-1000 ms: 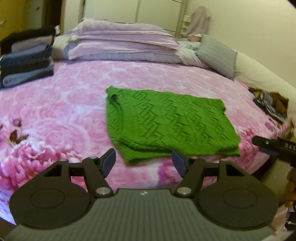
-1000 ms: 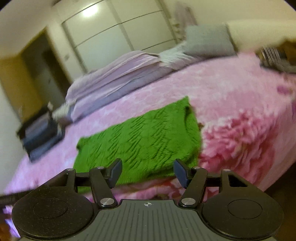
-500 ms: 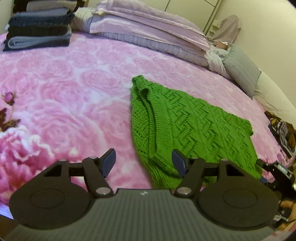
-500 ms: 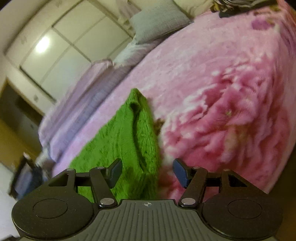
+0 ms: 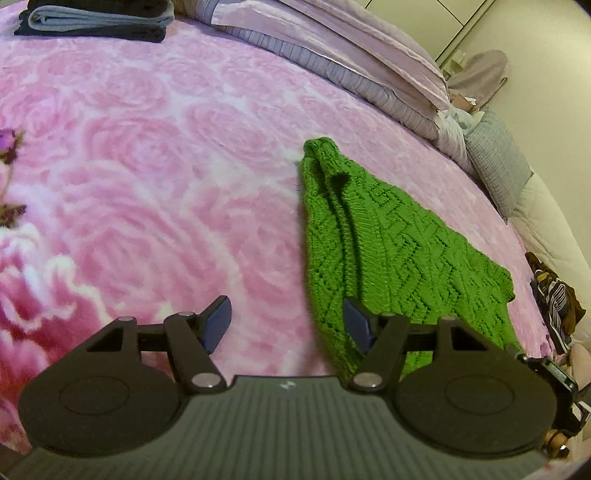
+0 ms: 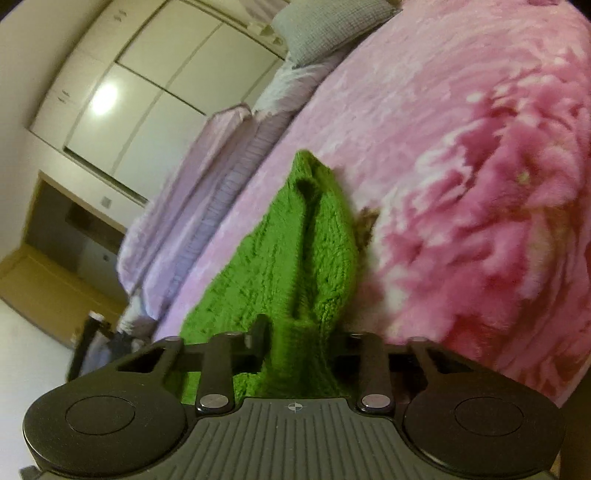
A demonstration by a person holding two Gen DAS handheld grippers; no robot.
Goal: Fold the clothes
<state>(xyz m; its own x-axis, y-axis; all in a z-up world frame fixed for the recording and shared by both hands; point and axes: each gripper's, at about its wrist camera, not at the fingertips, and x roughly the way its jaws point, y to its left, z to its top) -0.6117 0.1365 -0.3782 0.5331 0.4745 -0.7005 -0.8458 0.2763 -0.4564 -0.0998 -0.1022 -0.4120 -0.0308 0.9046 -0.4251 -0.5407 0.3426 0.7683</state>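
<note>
Left wrist view: your left gripper (image 5: 286,323) hung with jaws apart, nothing between them, over the pink floral bedspread (image 5: 147,184). Its right finger sat at the near-left edge of the folded green knit sweater (image 5: 388,251), which lay flat mid-bed. Folded dark clothes (image 5: 96,22) were stacked far left.

Right wrist view: your right gripper (image 6: 299,347) was closing its jaws, with the sweater's (image 6: 295,258) near corner bunched between them, pads pressing the knit.

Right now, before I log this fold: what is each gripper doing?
Left gripper: open, holding nothing.
Right gripper: closing on the green sweater, folded edge between its jaws.
</note>
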